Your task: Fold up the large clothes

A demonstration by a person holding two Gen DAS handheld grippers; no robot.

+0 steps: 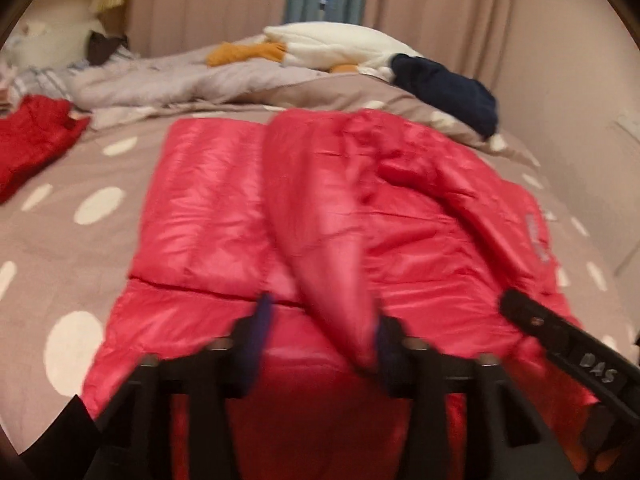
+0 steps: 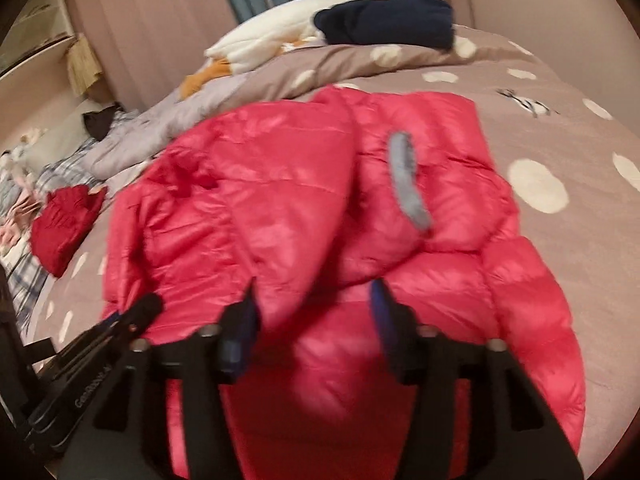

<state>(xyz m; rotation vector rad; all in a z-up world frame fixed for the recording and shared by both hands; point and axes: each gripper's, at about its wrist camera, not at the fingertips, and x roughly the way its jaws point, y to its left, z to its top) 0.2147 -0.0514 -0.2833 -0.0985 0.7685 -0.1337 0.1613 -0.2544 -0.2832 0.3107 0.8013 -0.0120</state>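
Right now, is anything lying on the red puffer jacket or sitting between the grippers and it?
Nothing visible. The left gripper and right gripper are both right at the red puffer jacket. The folded navy garment and small red garment lie apart on the bedspread.

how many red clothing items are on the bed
2. The big red puffer jacket lies spread on the bedcover in front of both tools. A smaller dark red garment lies crumpled near the bed's left edge. The pile by the pillows may hide more.

dim warm indoor light; both views motion-blurred, with fisheye bending and dark corners.
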